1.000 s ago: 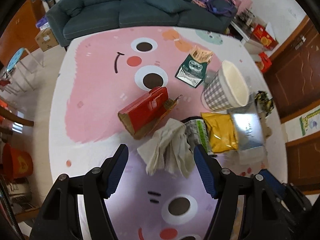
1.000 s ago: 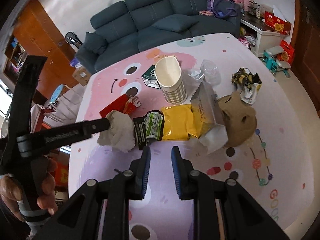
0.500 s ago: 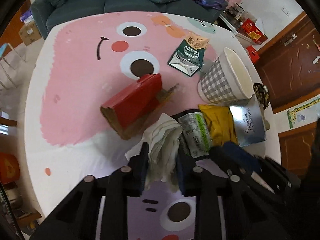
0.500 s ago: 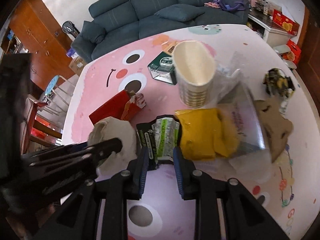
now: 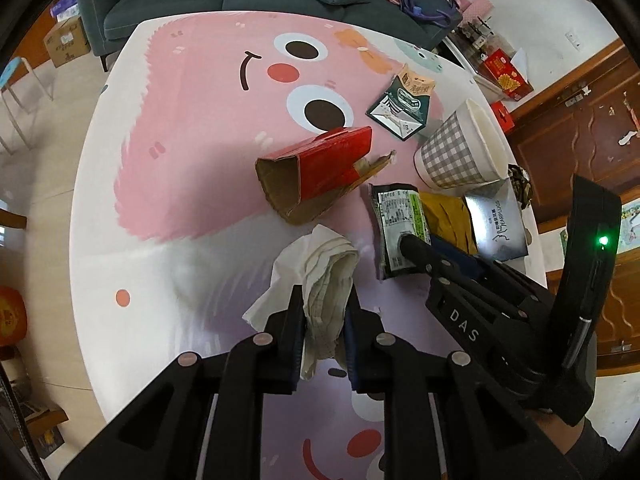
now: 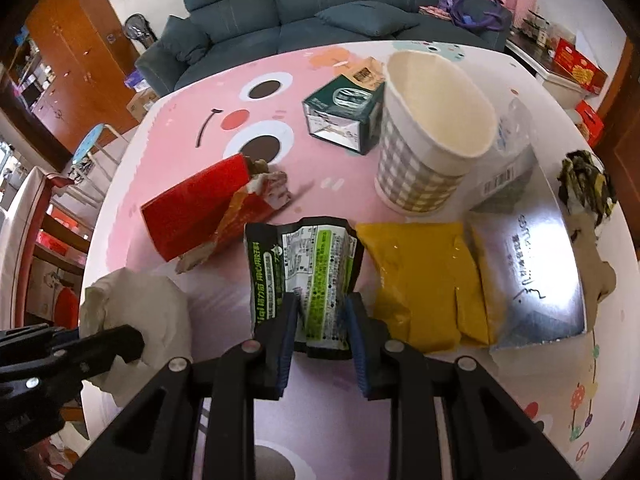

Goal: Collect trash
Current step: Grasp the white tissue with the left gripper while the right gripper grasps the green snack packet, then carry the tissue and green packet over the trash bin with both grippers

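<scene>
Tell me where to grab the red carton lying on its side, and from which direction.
Grip the red carton across its flattened middle, coming down from above with the fingers straddling its two long edges. It lies flat on the table, so the broad red face is up and the narrow width suits the jaws. Probably avoid the torn flaps; they look likely to fold or rip.

left gripper (image 5: 323,322): angled steeply down, jaws nearly closed | right gripper (image 6: 322,330): angled steeply down, jaws just narrowed
</scene>
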